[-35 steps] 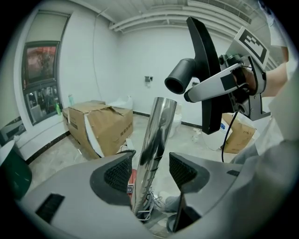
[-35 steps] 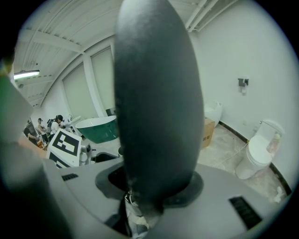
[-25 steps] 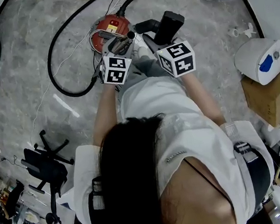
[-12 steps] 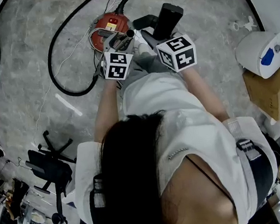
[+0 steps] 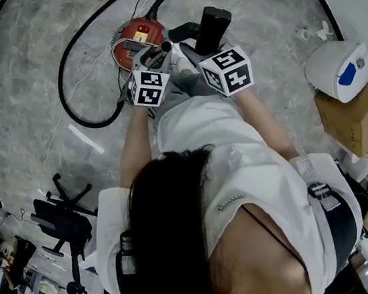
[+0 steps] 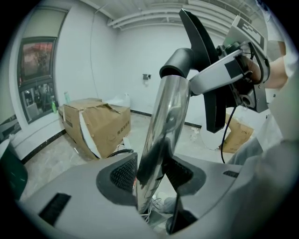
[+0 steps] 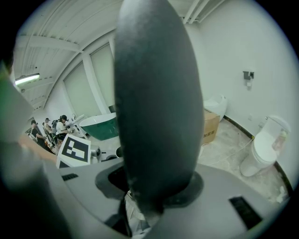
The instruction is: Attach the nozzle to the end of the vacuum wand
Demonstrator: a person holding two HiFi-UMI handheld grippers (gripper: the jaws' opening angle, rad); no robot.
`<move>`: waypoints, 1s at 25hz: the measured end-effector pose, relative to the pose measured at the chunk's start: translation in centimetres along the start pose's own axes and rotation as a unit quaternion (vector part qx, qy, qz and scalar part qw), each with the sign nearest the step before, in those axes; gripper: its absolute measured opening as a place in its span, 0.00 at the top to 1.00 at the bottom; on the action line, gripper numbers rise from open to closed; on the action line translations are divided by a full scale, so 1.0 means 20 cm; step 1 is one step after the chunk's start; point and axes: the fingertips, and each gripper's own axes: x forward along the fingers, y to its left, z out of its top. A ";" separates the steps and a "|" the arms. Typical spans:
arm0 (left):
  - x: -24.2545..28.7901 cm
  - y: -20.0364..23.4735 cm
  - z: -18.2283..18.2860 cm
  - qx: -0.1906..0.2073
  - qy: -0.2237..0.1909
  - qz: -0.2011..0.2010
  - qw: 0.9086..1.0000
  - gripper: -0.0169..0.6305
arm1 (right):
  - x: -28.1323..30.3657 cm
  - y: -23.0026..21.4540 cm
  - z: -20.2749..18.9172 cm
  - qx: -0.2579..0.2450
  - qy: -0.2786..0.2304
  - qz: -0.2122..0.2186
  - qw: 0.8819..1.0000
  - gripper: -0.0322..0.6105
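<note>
Both hand-held grippers are clenched on parts of the vacuum. The left hand-held gripper (image 6: 152,179) has the vacuum wand (image 6: 168,116) between its jaws; they have just been closing and now press on the shiny chrome tube from both sides. The right hand-held gripper (image 7: 156,186) grasps the nozzle (image 7: 156,93), whose broad black body stands up between its jaws and fills most of that gripper's view.

In the left gripper view the wand rises steeply from the jaws to the nozzle's dark curved neck, which sits at the tube's top end. Whether the neck is pushed fully home I cannot tell. The right hand-held gripper shows there at upper right, with the flat black nozzle hanging beside it.

From the head view the two grippers are close together in front of the person, just above the lap, and the nozzle points away from the body. Just beyond them the red vacuum canister (image 5: 135,40) stands on the grey stone floor (image 5: 35,142), and its black hose (image 5: 69,64) loops wide to the left. A cardboard box (image 5: 351,117) sits at the right, with a white unit (image 5: 339,70) on top.
</note>
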 end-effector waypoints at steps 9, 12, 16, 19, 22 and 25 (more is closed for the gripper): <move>0.01 0.02 -0.01 0.000 -0.002 0.013 1.000 0.70 | 0.00 0.02 -0.02 -0.018 0.005 0.004 1.000 0.68; 0.00 0.02 -0.01 0.003 -0.002 0.016 1.000 0.71 | -0.01 0.05 -0.03 -0.031 0.010 0.004 0.999 0.68; 0.00 0.02 -0.01 0.000 -0.007 0.018 1.000 0.71 | 0.02 0.07 -0.09 -0.039 0.039 0.021 0.998 0.68; 0.00 0.02 -0.01 0.000 -0.011 0.019 1.000 0.71 | 0.04 0.08 -0.11 -0.025 0.046 0.036 0.998 0.68; 0.00 0.02 -0.01 0.003 -0.009 0.019 1.000 0.71 | 0.05 0.11 -0.09 -0.042 0.047 0.042 0.997 0.68; 0.00 0.02 -0.01 0.005 -0.008 0.020 1.000 0.71 | 0.06 0.13 -0.08 -0.047 0.052 0.050 0.996 0.68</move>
